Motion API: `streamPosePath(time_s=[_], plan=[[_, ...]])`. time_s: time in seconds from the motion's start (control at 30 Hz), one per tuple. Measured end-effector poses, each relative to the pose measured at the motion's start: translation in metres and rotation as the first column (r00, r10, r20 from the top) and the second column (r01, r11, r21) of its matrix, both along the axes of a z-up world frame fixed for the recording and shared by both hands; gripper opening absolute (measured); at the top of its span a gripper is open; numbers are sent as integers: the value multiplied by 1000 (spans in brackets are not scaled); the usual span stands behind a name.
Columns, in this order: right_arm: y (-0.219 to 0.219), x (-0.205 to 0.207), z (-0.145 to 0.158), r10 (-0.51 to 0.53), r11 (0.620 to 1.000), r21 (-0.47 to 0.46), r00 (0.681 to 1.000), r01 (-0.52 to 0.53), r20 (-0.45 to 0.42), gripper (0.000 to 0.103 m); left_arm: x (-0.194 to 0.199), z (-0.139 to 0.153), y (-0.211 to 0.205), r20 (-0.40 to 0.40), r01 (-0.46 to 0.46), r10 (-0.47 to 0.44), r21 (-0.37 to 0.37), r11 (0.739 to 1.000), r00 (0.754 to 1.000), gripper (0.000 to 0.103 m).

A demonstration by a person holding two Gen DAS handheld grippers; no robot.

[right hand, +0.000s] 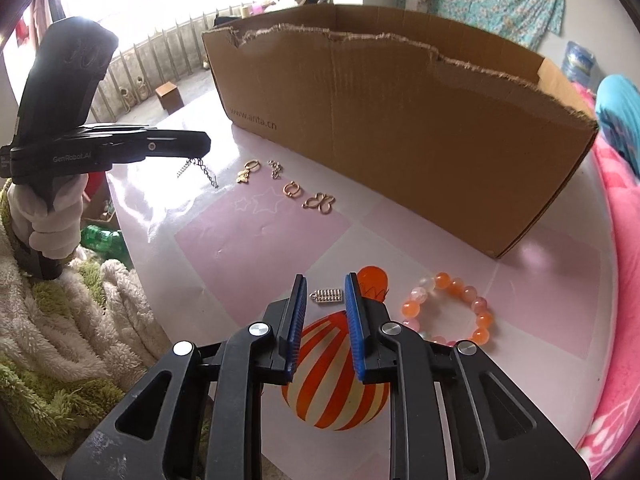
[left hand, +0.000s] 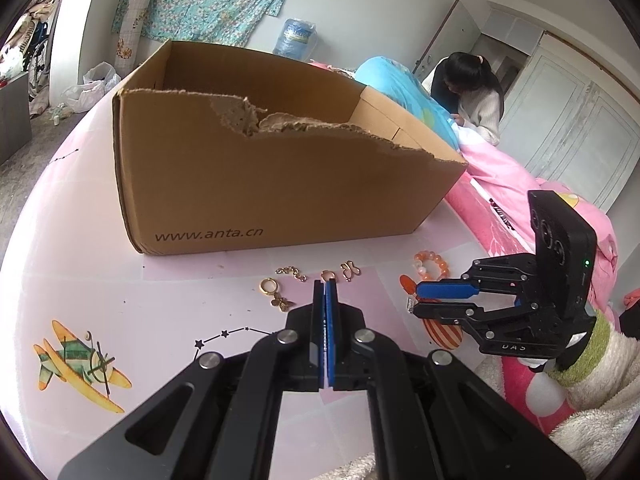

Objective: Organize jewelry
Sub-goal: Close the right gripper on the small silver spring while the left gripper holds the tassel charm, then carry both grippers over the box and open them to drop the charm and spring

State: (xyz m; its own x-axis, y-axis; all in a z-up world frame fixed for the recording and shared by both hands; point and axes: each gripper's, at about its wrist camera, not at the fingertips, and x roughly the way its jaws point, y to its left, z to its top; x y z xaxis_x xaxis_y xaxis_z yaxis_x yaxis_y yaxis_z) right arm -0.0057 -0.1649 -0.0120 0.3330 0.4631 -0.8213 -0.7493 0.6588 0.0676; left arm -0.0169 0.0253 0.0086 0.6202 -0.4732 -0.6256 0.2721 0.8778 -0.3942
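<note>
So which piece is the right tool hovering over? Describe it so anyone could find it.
Start at the torn cardboard box on the pink table. Nearer the camera, the small silver charm lies between the right tool tips. Unlike the orange bead bracelet beside it, it is ridged metal.

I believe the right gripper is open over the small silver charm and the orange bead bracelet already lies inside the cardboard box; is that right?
Not quite: the orange bead bracelet lies on the table in front of the cardboard box, as the right wrist view shows. The right gripper is open over the small silver charm.
</note>
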Motion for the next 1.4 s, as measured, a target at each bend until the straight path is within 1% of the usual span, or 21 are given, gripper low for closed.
streamPosePath(time_s=[0.03, 0.2, 0.27, 0.3, 0.4, 0.53, 0.77, 0.83, 0.9, 1.0, 1.1, 1.17, 1.23, 1.3, 1.33, 1.4], plan=[[2, 2, -2, 3, 1000, -23, 1000, -3, -17, 20, -1, 0, 0, 0, 0, 0, 0, 1000, 1000, 0], [15, 1, -1, 3, 992, -127, 1000, -4, -7, 20, 0, -1, 3, -4, -5, 5, -5, 1000, 1000, 0], [19, 1, 0, -3, 987, -159, 1000, 1, -10, 18, 1, -2, 4, -6, -6, 5, -9, 1000, 1000, 0], [21, 1, 0, -4, 986, -168, 1000, 1, -18, 15, 1, -2, 4, -6, -4, 4, -11, 1000, 1000, 0], [26, 2, 2, -13, 979, -202, 1000, 8, -21, 13, 0, -1, 4, 3, 1, -1, -14, 1000, 1000, 0], [29, 9, 4, -30, 982, -185, 998, 21, -49, 12, -3, 2, 4, 20, 1, -1, -20, 1000, 1000, 0], [16, 12, 11, -66, 984, -171, 997, 59, -40, 12, -8, 5, 6, 41, 1, -1, -15, 1000, 999, 0], [13, 10, 19, -73, 986, -153, 997, 68, -27, 12, -9, 6, 6, 45, 2, -2, -13, 1000, 999, 0], [10, 6, 34, -77, 989, -126, 997, 76, 4, 12, -12, 12, 7, 68, 5, -5, -6, 1000, 998, 0], [9, -1, 66, -77, 996, -48, 995, 80, 58, 12, -17, 37, 8, 152, 18, -17, -7, 1000, 988, 0], [7, 0, 106, -89, 995, 56, 987, 82, 133, 12, -14, 68, 8, 254, 12, -19, 28, 1000, 967, 0], [7, 8, 127, -108, 987, 137, 983, 87, 150, 12, -3, 83, 7, 293, -3, -14, 58, 998, 956, 0], [9, 24, 140, -130, 974, 203, 982, 100, 139, 12, 16, 94, 4, 289, -17, -6, 79, 997, 957, 0], [14, 47, 144, -151, 967, 223, 983, 125, 107, 12, 37, 99, 0, 273, -26, -3, 101, 995, 962, 0], [18, 57, 141, -163, 964, 226, 983, 142, 79, 13, 52, 99, -3, 252, -23, -7, 115, 993, 968, 0], [26, 87, 131, -177, 959, 219, 984, 179, -31, 13, 80, 96, -10, 187, -9, -16, 133, 991, 982, 0]])
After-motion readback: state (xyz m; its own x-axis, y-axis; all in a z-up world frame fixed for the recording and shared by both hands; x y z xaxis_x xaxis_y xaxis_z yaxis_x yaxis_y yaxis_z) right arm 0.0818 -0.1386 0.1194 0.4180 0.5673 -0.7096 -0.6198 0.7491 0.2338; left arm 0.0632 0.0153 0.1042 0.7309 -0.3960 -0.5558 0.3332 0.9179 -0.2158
